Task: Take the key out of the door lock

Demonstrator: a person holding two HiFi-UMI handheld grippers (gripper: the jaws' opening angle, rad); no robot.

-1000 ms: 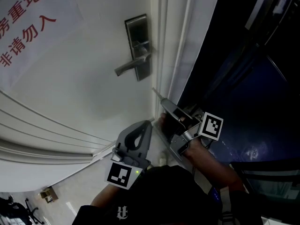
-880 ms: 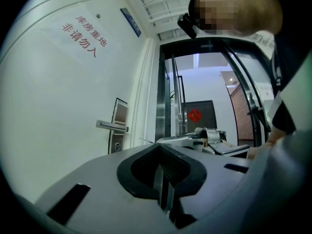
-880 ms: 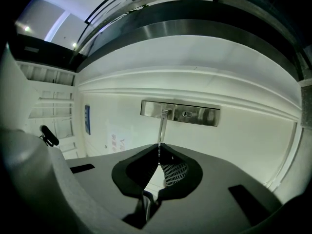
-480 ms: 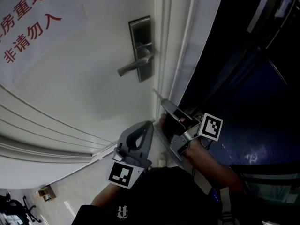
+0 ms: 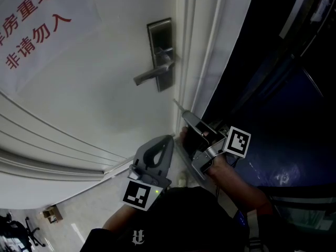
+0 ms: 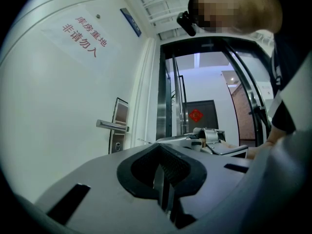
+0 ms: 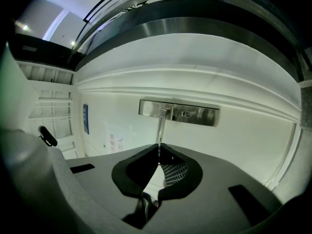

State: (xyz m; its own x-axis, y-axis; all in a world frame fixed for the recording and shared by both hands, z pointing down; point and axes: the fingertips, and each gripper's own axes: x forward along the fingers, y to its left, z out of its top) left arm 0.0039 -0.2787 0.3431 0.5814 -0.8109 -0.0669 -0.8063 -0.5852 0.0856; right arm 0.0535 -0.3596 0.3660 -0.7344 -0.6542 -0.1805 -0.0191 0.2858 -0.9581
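A steel lock plate [image 5: 160, 54] with a lever handle [image 5: 149, 76] sits on the white door. In the right gripper view the lock plate [image 7: 178, 113] shows a small dark keyhole [image 7: 185, 114] with nothing sticking out of it. My right gripper [image 5: 185, 116] hangs below the lock near the door edge, shut on a thin metal key [image 5: 177, 105] that pokes from its tips; the key [image 7: 158, 151] appears edge-on there. My left gripper [image 5: 168, 140] is lower, beside the right one, shut and empty. The left gripper view shows its tips [image 6: 158, 146] and the lock plate [image 6: 120, 125] beyond.
A paper sign with red characters [image 5: 31, 30] hangs on the door's upper left. The white door frame [image 5: 197, 62] runs beside the lock, with dark glass [image 5: 273, 98] to its right. A small box [image 5: 52, 214] lies on the floor at bottom left.
The head view has drifted a little, so the lock sits slightly further right and lower in the picture. Both grippers hold nearly the same places, still shut.
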